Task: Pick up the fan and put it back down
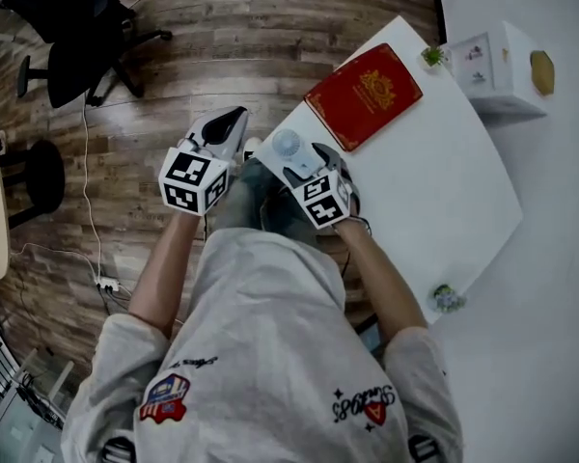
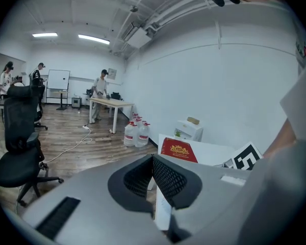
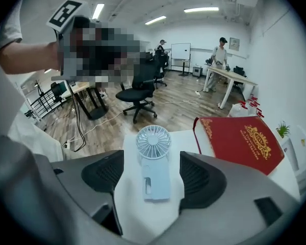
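Note:
A pale blue hand-held fan [image 3: 154, 163] lies flat on the corner of the white table [image 3: 127, 208], its round head pointing away from me. My right gripper [image 3: 153, 180] is open and straddles the fan's handle, with a gap on each side. From the head view the fan [image 1: 288, 146] shows just beyond the right gripper [image 1: 304, 167]. My left gripper [image 1: 222, 125] hangs over the wooden floor to the left of the table corner. Its jaws [image 2: 154, 180] are shut with nothing between them.
A red book [image 1: 363, 95] lies on the table just right of the fan. A white box [image 1: 492, 66] and a small plant [image 1: 432, 56] stand farther back. An office chair [image 1: 87, 46], a stool [image 1: 34, 177] and cables are on the floor.

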